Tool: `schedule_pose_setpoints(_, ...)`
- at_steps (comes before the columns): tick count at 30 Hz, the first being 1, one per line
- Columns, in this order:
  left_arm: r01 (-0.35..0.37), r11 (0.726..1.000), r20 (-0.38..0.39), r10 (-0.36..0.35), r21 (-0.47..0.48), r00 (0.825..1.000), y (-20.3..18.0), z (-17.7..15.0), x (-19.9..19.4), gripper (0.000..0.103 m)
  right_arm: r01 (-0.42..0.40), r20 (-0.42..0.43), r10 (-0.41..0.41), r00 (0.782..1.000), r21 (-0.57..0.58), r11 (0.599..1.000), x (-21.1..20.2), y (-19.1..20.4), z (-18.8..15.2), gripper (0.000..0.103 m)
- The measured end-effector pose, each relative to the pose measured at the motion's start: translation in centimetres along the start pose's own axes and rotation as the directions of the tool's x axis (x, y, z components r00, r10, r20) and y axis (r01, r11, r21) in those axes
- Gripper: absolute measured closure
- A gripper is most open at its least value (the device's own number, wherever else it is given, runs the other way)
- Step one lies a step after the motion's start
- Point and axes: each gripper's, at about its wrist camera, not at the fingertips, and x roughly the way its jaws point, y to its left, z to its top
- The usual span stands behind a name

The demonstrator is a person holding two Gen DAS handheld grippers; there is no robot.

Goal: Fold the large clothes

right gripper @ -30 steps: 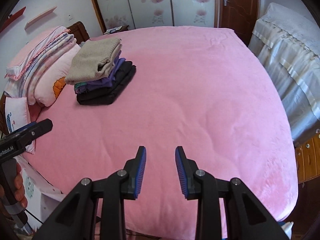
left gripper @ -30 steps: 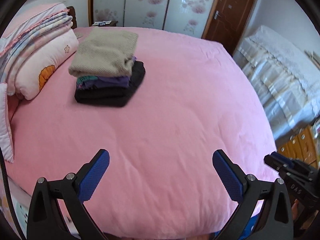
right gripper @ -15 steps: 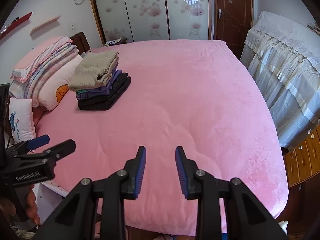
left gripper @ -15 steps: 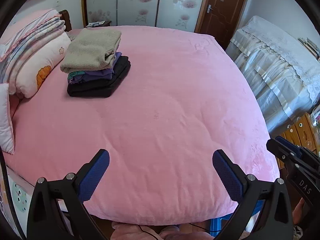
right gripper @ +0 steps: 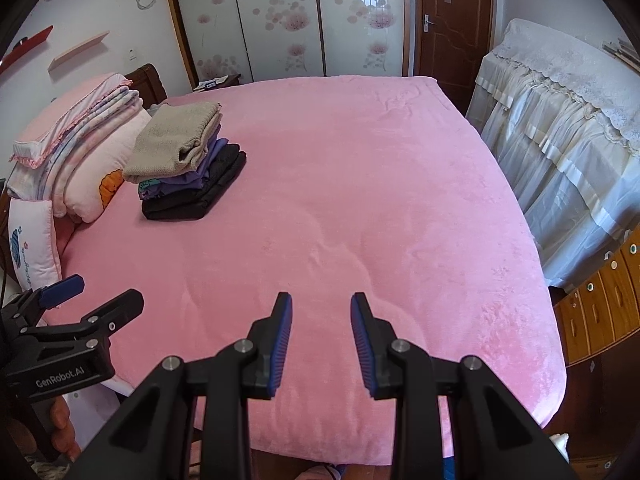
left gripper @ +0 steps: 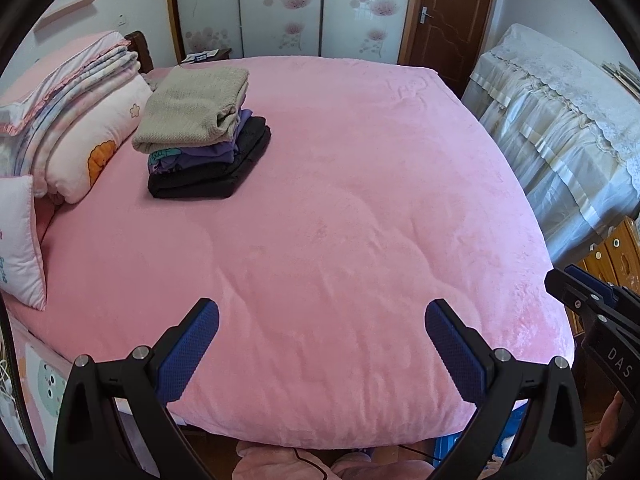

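Observation:
A stack of folded clothes (left gripper: 204, 140), beige knit on top, purple in the middle, black at the bottom, sits on the pink bed (left gripper: 340, 220) at the far left; it also shows in the right wrist view (right gripper: 182, 160). My left gripper (left gripper: 322, 320) is wide open and empty above the bed's near edge. My right gripper (right gripper: 321, 312) is partly open and empty, also at the near edge. Each gripper shows at the edge of the other's view: the right one (left gripper: 592, 304), the left one (right gripper: 76, 304).
Folded quilts and pillows (left gripper: 80, 128) lie along the bed's left side. A cloth-covered piece of furniture (left gripper: 560, 128) stands to the right, with a wooden drawer chest (right gripper: 600, 300) beside it. A wardrobe (left gripper: 288, 8) and brown door (left gripper: 452, 12) are behind. Pink fabric (left gripper: 280, 464) lies on the floor below.
Both grippers have pulled back and risen away from the bed, so more of the bed and floor shows. Neither gripper's opening has changed.

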Motion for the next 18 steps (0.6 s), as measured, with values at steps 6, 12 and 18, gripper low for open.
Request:
schedule_pose_setpoints(6,-0.012,1.000,0.004,0.012,-0.022,1.000,0.9,0.1,-0.1,0.000,0.000,-0.014,0.000,1.000,0.004,1.000,0.2,-0.1,0.0,0.073)
schedule_pose_setpoints(12,-0.016,1.000,0.028,0.017,-0.023,0.999,1.2,0.4,-0.6,0.000,-0.001,-0.004,0.001,1.000,-0.003,1.000,-0.1,0.2,0.0,0.073)
schedule_pose_setpoints(18,-0.004,1.000,0.036,0.005,-0.013,0.999,1.6,0.7,-0.6,0.000,0.006,0.008,-0.005,1.000,-0.008,1.000,-0.4,0.3,0.0,0.073)
